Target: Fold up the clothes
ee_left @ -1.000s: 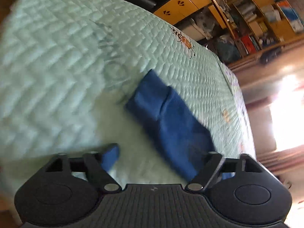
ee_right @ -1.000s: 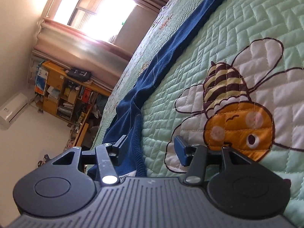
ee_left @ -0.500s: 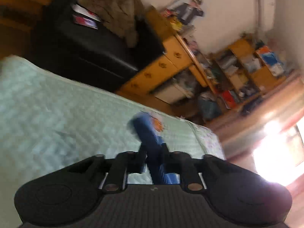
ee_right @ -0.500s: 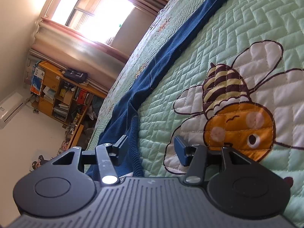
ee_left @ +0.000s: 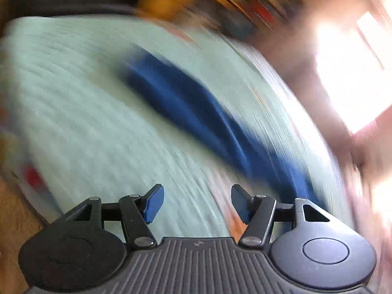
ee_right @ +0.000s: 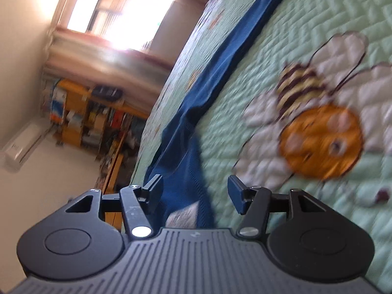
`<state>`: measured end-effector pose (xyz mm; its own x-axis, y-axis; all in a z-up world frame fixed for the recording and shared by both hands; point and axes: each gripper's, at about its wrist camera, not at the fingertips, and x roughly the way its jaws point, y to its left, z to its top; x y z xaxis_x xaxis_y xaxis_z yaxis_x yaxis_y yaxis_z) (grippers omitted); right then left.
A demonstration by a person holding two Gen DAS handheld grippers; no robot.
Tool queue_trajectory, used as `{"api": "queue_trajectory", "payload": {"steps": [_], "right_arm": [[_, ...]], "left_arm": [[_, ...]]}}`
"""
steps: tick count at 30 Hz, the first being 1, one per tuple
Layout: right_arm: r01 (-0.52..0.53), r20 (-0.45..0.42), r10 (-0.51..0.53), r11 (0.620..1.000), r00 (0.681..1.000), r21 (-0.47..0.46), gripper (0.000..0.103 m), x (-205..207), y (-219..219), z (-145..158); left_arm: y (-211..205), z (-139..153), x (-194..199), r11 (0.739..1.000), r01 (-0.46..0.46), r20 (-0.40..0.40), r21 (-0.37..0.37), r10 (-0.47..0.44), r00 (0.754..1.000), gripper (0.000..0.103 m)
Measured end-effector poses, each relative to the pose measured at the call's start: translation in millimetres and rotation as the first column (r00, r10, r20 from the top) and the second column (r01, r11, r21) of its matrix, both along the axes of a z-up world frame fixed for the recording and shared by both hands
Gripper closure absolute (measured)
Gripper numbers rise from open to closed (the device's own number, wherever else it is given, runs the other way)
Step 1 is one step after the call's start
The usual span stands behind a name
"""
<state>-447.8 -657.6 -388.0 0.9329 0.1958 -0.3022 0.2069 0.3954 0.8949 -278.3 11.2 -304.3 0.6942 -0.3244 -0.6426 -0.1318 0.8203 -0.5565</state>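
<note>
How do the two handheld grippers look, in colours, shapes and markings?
Both are black. The left gripper and right gripper each have a ribbed body with a small central logo, two rounded housings with circular discs, silver pivot screws, and angled fingers ending in flat blue pads. No cables, hands or sleeves show.

Matt blue knit garment (ee_right: 215, 56) lies on a quilted, stitched green cloth bedspread (ee_right: 281, 49).
</note>
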Motion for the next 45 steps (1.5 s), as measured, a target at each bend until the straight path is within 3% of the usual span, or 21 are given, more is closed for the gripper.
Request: {"api": "queue_trajectory", "payload": {"steps": [4, 8, 10, 13, 14, 15, 16, 17, 18, 19, 20, 23, 27, 30, 33, 34, 35, 36, 39, 43, 45], "right_arm": [[-0.146, -0.101, 0.142, 0.989, 0.985, -0.027, 0.041, 7, 18, 11], [-0.182, -0.128, 0.183, 0.983, 0.975, 0.025, 0.039, -5, 19, 9], [-0.195, -0.118, 0.203, 0.978, 0.972, 0.081, 0.039, -13, 18, 2], [-0.214, -0.115, 0.232, 0.966, 0.966, 0.147, 0.039, -17, 25, -7], [-0.222, -0.115, 0.241, 0.962, 0.964, 0.159, 0.039, -15, 27, -8], [-0.23, -0.115, 0.25, 0.96, 0.961, 0.16, 0.039, -13, 29, -7], [-0.239, -0.119, 0.258, 0.959, 0.959, 0.154, 0.039, -10, 30, -7], [-0.248, -0.124, 0.266, 0.958, 0.956, 0.144, 0.041, -8, 31, -6], [-0.257, -0.129, 0.274, 0.957, 0.953, 0.134, 0.051, -5, 33, -5], [-0.264, -0.143, 0.281, 0.957, 0.949, 0.123, 0.062, -4, 34, -4], [-0.271, -0.164, 0.287, 0.956, 0.944, 0.111, 0.086, -3, 37, -3], [-0.276, -0.172, 0.286, 0.958, 0.943, 0.077, 0.087, -13, 41, 14], [-0.277, -0.176, 0.283, 0.959, 0.943, 0.057, 0.087, -36, 39, 37], [-0.285, -0.208, 0.29, 0.957, 0.934, 0.052, 0.087, -52, 36, 46], [-0.281, -0.263, 0.284, 0.958, 0.922, 0.05, 0.08, -65, 32, 48], [-0.26, -0.316, 0.263, 0.964, 0.911, 0.052, 0.08, -65, 32, 37], [-0.239, -0.34, 0.244, 0.969, 0.908, 0.058, 0.079, -68, 32, 30], [-0.221, -0.325, 0.231, 0.973, 0.917, 0.068, 0.078, -74, 32, 30], [-0.189, -0.273, 0.197, 0.98, 0.941, 0.058, 0.064, -90, 32, 41], [-0.168, -0.279, 0.145, 0.984, 0.949, -0.06, 0.063, -98, 30, 75], [-0.154, -0.223, 0.128, 0.983, 0.966, -0.103, 0.063, -96, 31, 90]], "left_arm": [[-89, -1, -6, 0.945, 0.324, -0.002, 0.052, -0.324, 0.946, 0.04], [-123, -10, 22, 0.92, 0.384, -0.101, 0.074, -0.376, 0.921, 0.029], [-132, -17, 23, 0.911, 0.411, -0.119, 0.039, -0.404, 0.907, 0.01], [-143, -23, 18, 0.878, 0.469, -0.139, 0.09, -0.456, 0.879, 0.009], [-143, -25, 14, 0.868, 0.486, -0.137, 0.1, -0.472, 0.871, 0.012], [-148, -27, 11, 0.862, 0.498, -0.134, 0.093, -0.485, 0.864, 0.028], [-150, -30, 10, 0.862, 0.503, -0.137, 0.059, -0.492, 0.86, 0.059], [-153, -33, 8, 0.862, 0.507, -0.14, 0.026, -0.499, 0.855, 0.075], [-155, -36, 6, 0.861, 0.508, -0.141, -0.008, -0.504, 0.852, 0.086], [-155, -38, 4, 0.87, 0.491, -0.135, -0.046, -0.493, 0.86, 0.087], [-154, -39, 0, 0.875, 0.482, -0.128, -0.051, -0.485, 0.865, 0.088], [-139, -17, -25, 0.882, 0.455, -0.072, -0.125, -0.465, 0.882, 0.09], [-116, 12, -67, 0.85, 0.47, 0.001, -0.239, -0.484, 0.875, 0.09], [-114, -14, -78, 0.827, 0.491, -0.093, -0.274, -0.531, 0.842, 0.085], [-112, -58, -69, 0.867, 0.444, -0.228, -0.226, -0.49, 0.842, 0.079], [-106, -65, -70, 0.873, 0.415, -0.243, -0.254, -0.473, 0.847, 0.077], [-101, -64, -73, 0.874, 0.398, -0.233, -0.28, -0.464, 0.855, 0.076], [-98, -58, -76, 0.877, 0.399, -0.218, -0.267, -0.458, 0.862, 0.066], [-84, -35, -81, 0.903, 0.396, -0.187, -0.168, -0.423, 0.887, 0.049], [-57, -9, -82, 0.929, 0.341, -0.132, -0.142, -0.36, 0.924, 0.049], [-52, 8, -82, 0.933, 0.333, -0.072, -0.138, -0.345, 0.936, 0.049]]}}
